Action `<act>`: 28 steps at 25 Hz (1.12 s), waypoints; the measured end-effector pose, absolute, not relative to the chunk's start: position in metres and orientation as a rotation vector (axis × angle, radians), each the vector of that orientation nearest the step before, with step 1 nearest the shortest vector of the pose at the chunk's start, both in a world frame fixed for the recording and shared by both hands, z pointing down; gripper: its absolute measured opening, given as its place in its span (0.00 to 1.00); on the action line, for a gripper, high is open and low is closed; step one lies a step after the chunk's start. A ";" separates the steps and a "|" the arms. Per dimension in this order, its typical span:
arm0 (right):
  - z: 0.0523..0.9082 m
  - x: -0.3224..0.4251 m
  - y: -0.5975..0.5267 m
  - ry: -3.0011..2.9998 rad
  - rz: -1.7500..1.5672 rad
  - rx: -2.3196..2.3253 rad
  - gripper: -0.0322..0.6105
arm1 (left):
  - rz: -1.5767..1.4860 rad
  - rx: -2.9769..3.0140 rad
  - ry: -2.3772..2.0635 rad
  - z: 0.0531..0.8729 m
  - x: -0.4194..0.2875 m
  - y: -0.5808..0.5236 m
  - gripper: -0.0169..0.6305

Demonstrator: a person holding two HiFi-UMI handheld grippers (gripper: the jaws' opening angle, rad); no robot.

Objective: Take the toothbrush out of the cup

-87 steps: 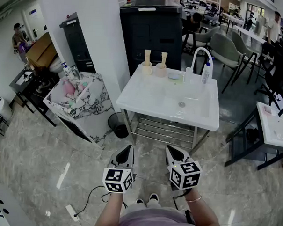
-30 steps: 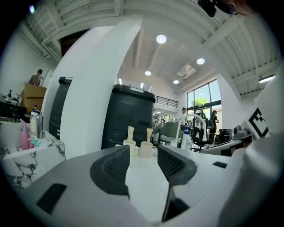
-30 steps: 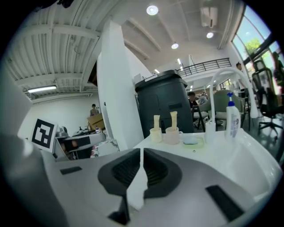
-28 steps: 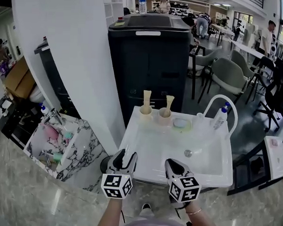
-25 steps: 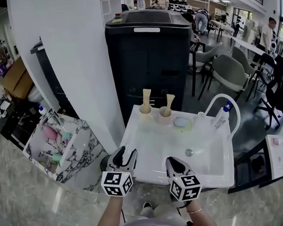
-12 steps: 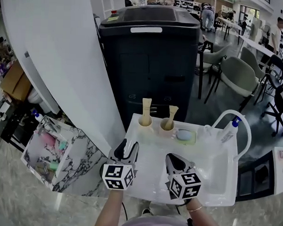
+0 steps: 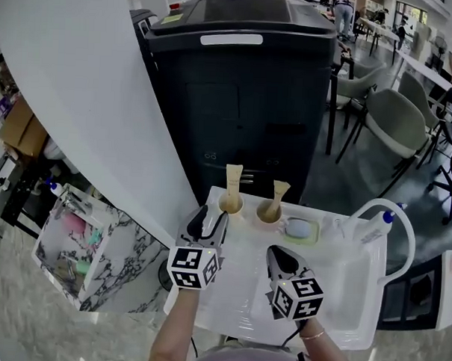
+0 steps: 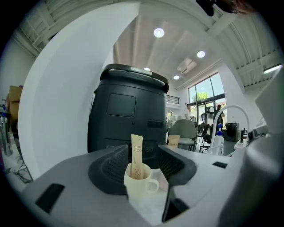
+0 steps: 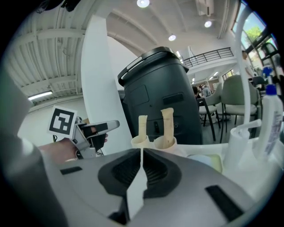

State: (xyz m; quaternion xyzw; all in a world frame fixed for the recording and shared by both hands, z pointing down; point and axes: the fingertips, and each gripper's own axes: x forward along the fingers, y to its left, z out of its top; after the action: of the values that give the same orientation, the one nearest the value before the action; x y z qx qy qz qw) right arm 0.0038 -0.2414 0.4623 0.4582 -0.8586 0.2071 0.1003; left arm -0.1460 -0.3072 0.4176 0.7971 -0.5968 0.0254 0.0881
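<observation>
1. Head view: since a second ago, the left gripper (image 7: 209, 217) has advanced over the tabletop (image 7: 239, 300) to just beside the cup (image 7: 230, 205).
2. Left gripper view: jaws wide, framing the cup and its upright toothbrush (image 8: 136, 148); a grasp looks next.
3. Right gripper view: the right gripper (image 9: 141, 155) is closed and empty, hanging back.

Head camera is looking steeply down from above the tabletop (image 7: 240, 285). Both gripper cameras are riding low and near, facing roughly level along their fingers (image 8: 111, 170). All three are sharing the cups (image 7: 230, 205) and black cabinet (image 7: 244, 102).
</observation>
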 end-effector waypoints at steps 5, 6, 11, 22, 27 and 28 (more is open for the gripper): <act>0.474 0.006 -0.259 -2.521 0.650 1.351 0.08 | 0.129 2.389 -1.771 0.425 -0.141 -0.346 0.33; 0.477 0.007 -0.262 -2.516 0.657 1.351 0.08 | 0.143 2.390 -1.769 0.428 -0.140 -0.353 0.33; 0.488 0.011 -0.274 -2.493 0.677 1.355 0.08 | 0.198 2.380 -1.741 0.445 -0.135 -0.385 0.33; 0.509 0.015 -0.281 -2.448 0.748 1.348 0.07 | 0.379 2.334 -1.711 0.482 -0.127 -0.422 0.36; 0.510 0.017 -0.281 -2.445 0.751 1.345 0.07 | 0.433 2.309 -1.720 0.487 -0.128 -0.430 0.32; 0.511 0.017 -0.281 -2.444 0.752 1.344 0.07 | 0.434 2.309 -1.720 0.487 -0.127 -0.431 0.29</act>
State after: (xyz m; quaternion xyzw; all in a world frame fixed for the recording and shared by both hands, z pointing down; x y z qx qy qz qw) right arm 0.0167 -0.2809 0.5106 0.4617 -0.8392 0.2582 0.1262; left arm -0.1272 -0.4315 0.4874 0.7878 -0.5868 0.1481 0.1146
